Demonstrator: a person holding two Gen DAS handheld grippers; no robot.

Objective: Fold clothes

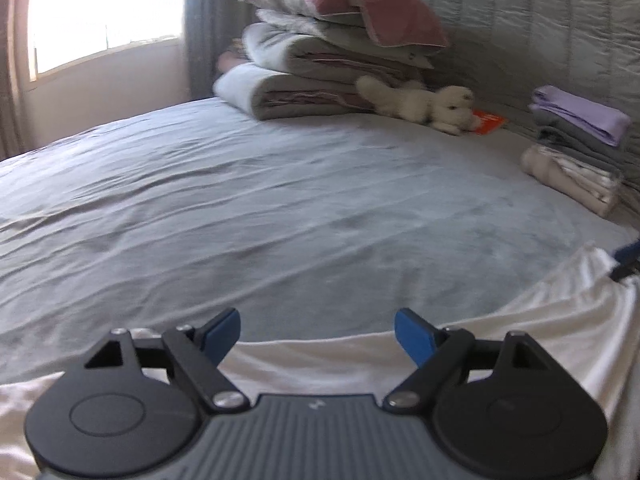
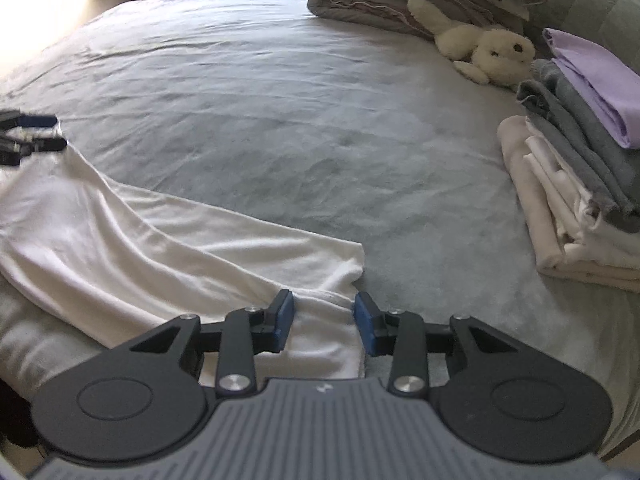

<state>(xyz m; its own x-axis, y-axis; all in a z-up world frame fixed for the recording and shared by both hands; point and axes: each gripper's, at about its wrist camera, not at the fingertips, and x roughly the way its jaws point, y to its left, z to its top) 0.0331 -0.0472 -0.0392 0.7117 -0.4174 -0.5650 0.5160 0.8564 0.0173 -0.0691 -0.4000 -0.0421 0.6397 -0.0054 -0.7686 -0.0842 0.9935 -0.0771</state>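
Note:
A white garment (image 2: 140, 236) lies stretched along the near edge of the grey bed sheet (image 2: 280, 120). It also shows in the left wrist view (image 1: 520, 332). My left gripper (image 1: 318, 336) is open, its blue pads wide apart just above the garment's edge, holding nothing. It appears at the far left of the right wrist view (image 2: 36, 132). My right gripper (image 2: 324, 320) is open, its pads either side of the garment's folded right end without pinching it. Its tip shows at the right edge of the left wrist view (image 1: 626, 260).
A stack of folded clothes (image 2: 580, 160) with a lilac piece on top sits at the right. A white plush toy (image 2: 480, 52) lies by piled quilts and a pillow (image 1: 332, 40) at the headboard. A window (image 1: 104, 12) is on the left.

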